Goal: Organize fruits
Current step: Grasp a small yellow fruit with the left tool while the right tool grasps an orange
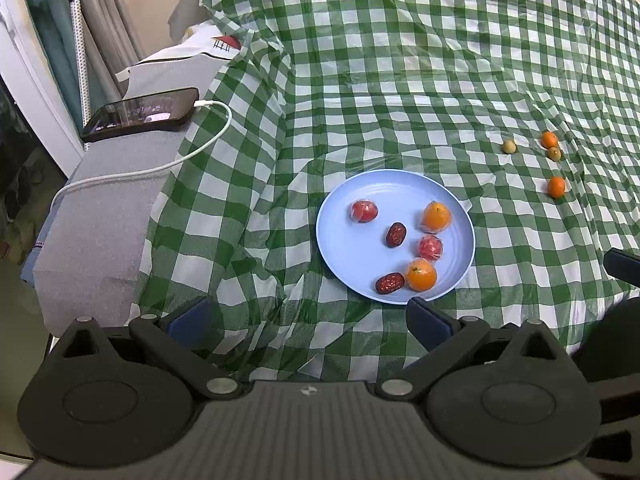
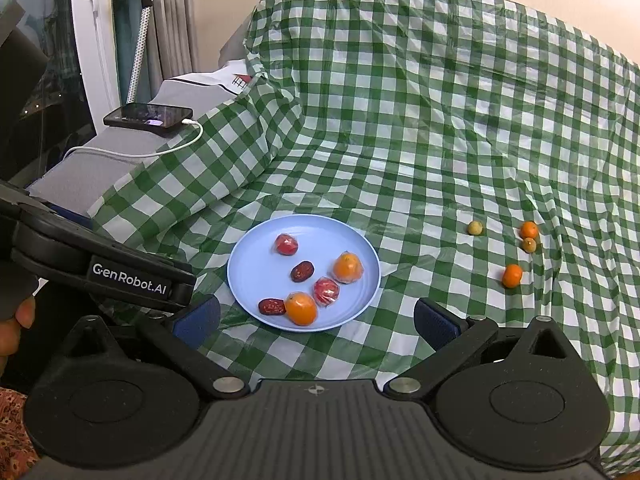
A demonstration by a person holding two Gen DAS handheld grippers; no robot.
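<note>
A light blue plate (image 1: 348, 192) (image 2: 256, 248) lies on the green checked cloth. It holds two wrapped oranges (image 1: 437, 216) (image 2: 348, 267), two wrapped red fruits (image 1: 364, 211) (image 2: 286, 244) and two dark red dates (image 1: 396, 234) (image 2: 302, 271). Loose on the cloth to the right lie two small oranges (image 1: 556, 187) (image 2: 512, 275) and two small yellow-green fruits (image 1: 509, 146) (image 2: 475, 227). My left gripper (image 1: 308, 318) stands open just in front of the plate, empty. My right gripper (image 2: 316, 318) is open too, near the plate's front edge, with nothing between its fingers.
A phone (image 1: 140, 114) (image 2: 150, 117) on a white charging cable (image 1: 160, 166) rests on a grey padded surface at the left. The cloth is wrinkled and rises steeply at the back. The left gripper's body (image 2: 100, 268) and a hand (image 2: 16, 320) show at the right wrist view's left edge.
</note>
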